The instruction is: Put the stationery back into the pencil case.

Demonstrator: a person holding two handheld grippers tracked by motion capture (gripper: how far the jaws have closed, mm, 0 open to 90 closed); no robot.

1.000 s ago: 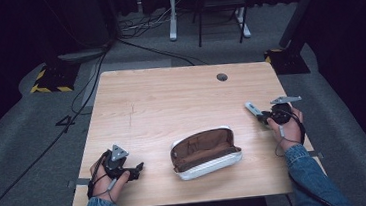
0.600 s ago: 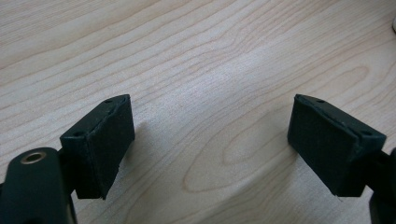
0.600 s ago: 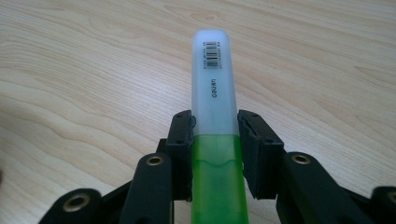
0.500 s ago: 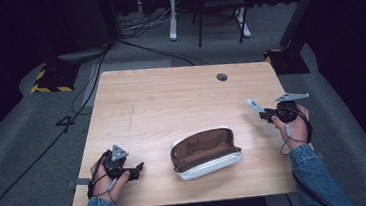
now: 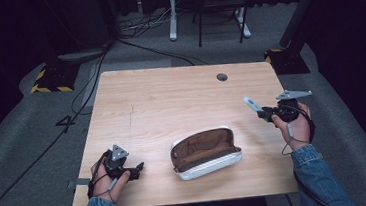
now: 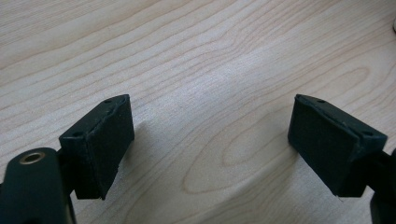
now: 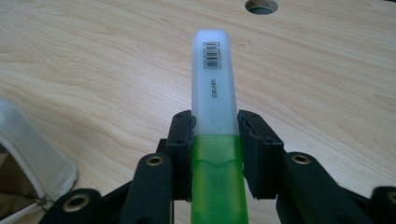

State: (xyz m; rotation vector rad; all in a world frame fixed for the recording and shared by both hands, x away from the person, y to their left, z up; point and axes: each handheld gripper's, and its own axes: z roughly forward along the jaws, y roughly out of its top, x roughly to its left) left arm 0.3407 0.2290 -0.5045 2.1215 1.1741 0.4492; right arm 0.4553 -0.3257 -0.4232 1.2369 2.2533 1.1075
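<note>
Highlighter (image 7: 215,116), green with a frosted cap, is clamped in the right tongs (image 7: 215,154) above the worktop (image 5: 170,99), seemingly being carried to the open pouch (image 5: 205,152), while the left tongs (image 6: 210,140) gape empty.

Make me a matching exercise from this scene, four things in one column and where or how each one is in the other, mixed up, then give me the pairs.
Things:
1. highlighter
2. pencil case
3. left gripper
4. cable hole

States:
A. lying unzipped and open at the table's near edge
B. jaws apart over bare wood
C. set in the tabletop at the far side
D. clamped between the jaws of the right gripper, frosted cap pointing away

Pairs: 1-D, 2-A, 3-B, 4-C
</note>
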